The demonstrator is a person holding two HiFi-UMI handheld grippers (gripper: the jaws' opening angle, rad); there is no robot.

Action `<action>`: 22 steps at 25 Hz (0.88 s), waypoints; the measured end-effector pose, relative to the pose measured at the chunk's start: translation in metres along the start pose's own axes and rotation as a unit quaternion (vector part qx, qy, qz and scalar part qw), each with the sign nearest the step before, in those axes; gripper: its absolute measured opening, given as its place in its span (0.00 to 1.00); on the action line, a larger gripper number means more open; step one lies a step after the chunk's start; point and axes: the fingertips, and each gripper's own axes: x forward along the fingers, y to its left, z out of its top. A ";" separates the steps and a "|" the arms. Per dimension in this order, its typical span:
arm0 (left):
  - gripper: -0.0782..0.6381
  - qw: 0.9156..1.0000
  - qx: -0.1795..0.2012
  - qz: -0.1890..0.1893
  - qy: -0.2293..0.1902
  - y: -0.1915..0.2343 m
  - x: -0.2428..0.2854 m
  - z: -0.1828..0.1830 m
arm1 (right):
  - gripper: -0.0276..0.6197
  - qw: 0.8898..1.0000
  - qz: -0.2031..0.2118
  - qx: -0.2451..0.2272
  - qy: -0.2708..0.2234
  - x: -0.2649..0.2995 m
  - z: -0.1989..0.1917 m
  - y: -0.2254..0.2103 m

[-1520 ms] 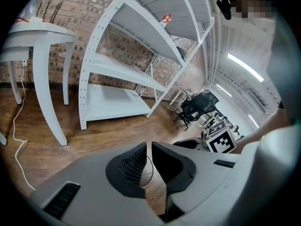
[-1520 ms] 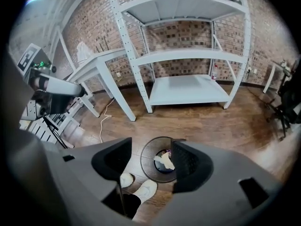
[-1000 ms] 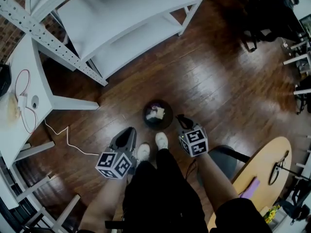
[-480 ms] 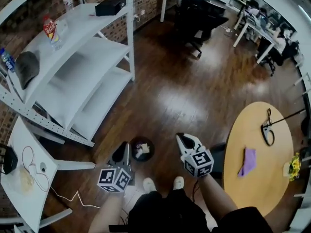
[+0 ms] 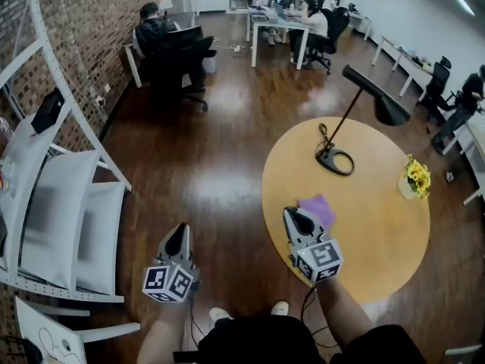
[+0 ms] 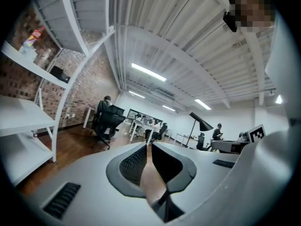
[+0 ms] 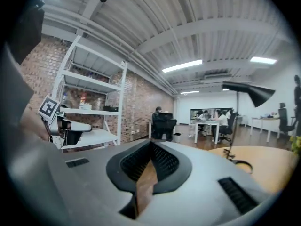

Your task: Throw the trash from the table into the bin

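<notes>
A crumpled purple piece (image 5: 320,206) lies near the left edge of the round yellow table (image 5: 379,241). My right gripper (image 5: 292,214) hangs over that edge, its tips just left of the purple piece, jaws shut with nothing between them. In the right gripper view the right gripper (image 7: 151,144) points level across the room, the table (image 7: 263,161) at lower right. My left gripper (image 5: 181,229) is over the wooden floor left of the table, also shut and empty. In its own view the left gripper (image 6: 149,145) faces the room. No bin is in sight.
On the table stand a black desk lamp (image 5: 334,160) and a small pot of yellow flowers (image 5: 414,179). White metal shelving (image 5: 61,211) fills the left side. Office chairs (image 5: 179,54) and desks with seated people (image 5: 282,10) are at the far end.
The head view has swung up from the floor bin with trash in it to the round table. Both grippers have risen and now point level. The bin has left the view.
</notes>
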 end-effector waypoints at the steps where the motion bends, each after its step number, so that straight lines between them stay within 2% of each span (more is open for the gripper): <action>1: 0.15 1.000 0.003 -0.021 0.000 -0.024 0.014 0.000 | 0.05 1.000 -0.029 0.002 -0.006 -0.021 0.002 -0.029; 6: 0.15 0.996 0.012 -0.091 0.003 -0.136 0.052 -0.017 | 0.05 0.992 -0.126 0.024 -0.021 -0.129 -0.003 -0.143; 11: 0.15 0.986 0.010 -0.164 0.007 -0.236 0.082 -0.042 | 0.05 0.973 -0.214 0.054 -0.069 -0.225 -0.008 -0.217; 14: 0.15 0.970 0.010 -0.240 0.022 -0.298 0.111 -0.062 | 0.05 0.962 -0.257 0.052 -0.081 -0.278 -0.019 -0.234; 17: 0.15 0.957 0.007 -0.287 0.031 -0.347 0.120 -0.075 | 0.05 0.954 -0.284 0.054 -0.085 -0.317 -0.030 -0.252; 22: 0.15 0.929 0.009 -0.367 0.043 -0.401 0.123 -0.084 | 0.05 0.918 -0.372 0.087 -0.107 -0.374 -0.039 -0.273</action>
